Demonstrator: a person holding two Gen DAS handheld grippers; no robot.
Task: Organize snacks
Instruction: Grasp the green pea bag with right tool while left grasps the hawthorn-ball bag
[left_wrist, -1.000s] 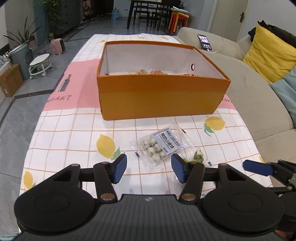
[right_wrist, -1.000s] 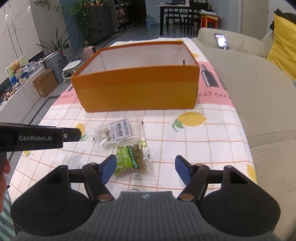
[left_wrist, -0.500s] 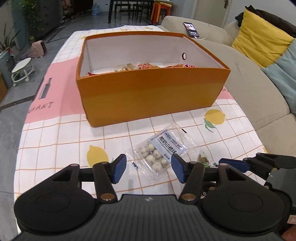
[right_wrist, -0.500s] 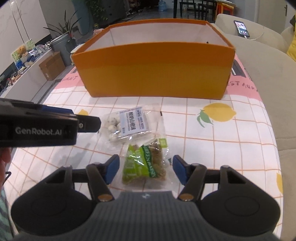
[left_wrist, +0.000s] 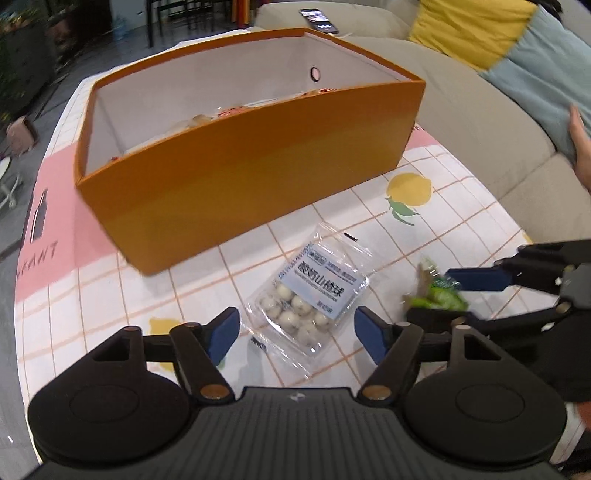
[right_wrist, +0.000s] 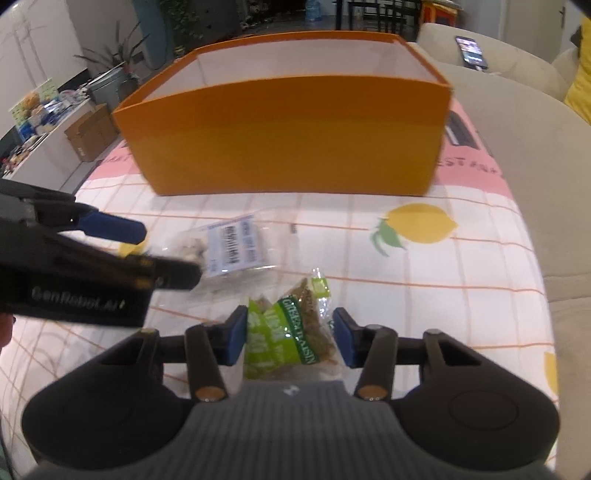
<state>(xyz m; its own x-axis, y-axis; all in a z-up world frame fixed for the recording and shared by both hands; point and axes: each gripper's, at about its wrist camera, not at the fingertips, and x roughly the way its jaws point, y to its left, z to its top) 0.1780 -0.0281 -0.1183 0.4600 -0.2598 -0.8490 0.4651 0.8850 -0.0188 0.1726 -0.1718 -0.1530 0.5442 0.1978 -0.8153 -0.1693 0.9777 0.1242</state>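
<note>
An orange box (left_wrist: 258, 162) with several snacks inside stands on the checked lemon tablecloth; it also shows in the right wrist view (right_wrist: 295, 129). A clear packet of white balls (left_wrist: 314, 295) lies in front of it, between the open jaws of my left gripper (left_wrist: 297, 334); it shows in the right wrist view too (right_wrist: 229, 247). My right gripper (right_wrist: 290, 334) is shut on a green raisin packet (right_wrist: 288, 339) and holds it just above the cloth; the packet also shows in the left wrist view (left_wrist: 437, 295).
A beige sofa (left_wrist: 480, 110) with a yellow cushion and a blue one runs along the table's right side, with a phone (right_wrist: 471, 51) on it. A hand (left_wrist: 580, 147) rests on the blue cushion. Chairs, plants and a cardboard box stand beyond.
My right gripper has closed on the green raisin packet and lifted its front. My left gripper has moved forward and down over the clear packet, still open.
</note>
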